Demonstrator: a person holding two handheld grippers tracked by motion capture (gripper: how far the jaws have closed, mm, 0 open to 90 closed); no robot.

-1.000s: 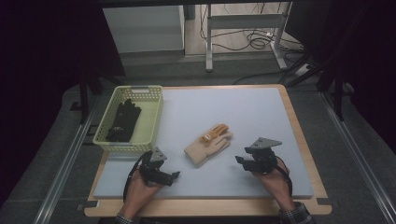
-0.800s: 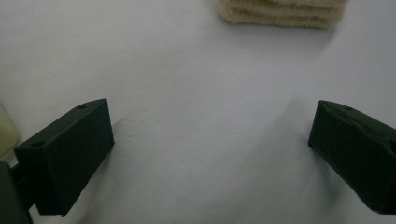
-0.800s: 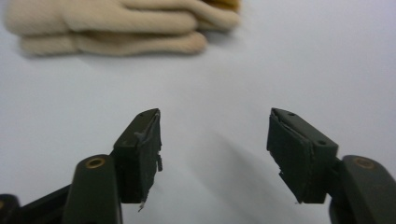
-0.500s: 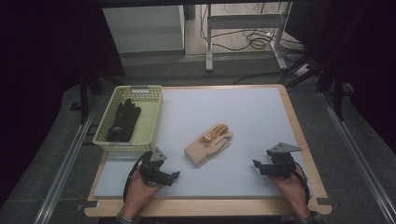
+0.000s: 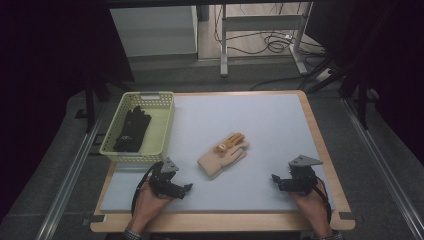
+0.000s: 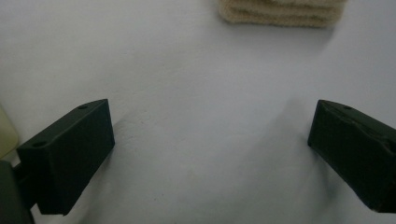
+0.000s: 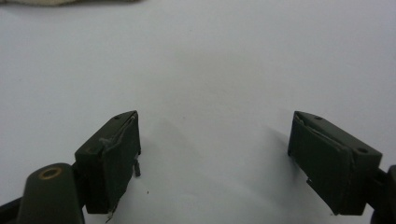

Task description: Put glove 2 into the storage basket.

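Right tongs [image 5: 276, 178] draw back from the cream glove [image 5: 223, 155] to lower right of frame, jaws just opening, nothing between | left tongs [image 5: 186, 187] lower left, jaws apart, empty | glove flat at centre of surface [image 5: 260, 120], black glove in basket [image 5: 159, 131] upper left | next: approach low, pinch cuff edge cleanly.

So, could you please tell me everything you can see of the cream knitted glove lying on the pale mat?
The cream knitted glove with orange fingertips looks like soft wool, with a small label near the fingers. It lies flat and diagonal near the middle of the pale grey mat, cuff toward the person, fingers pointing away and right. Its ribbed cuff edge shows in the left gripper view. Nothing but the mat touches it; both grippers are apart from it.
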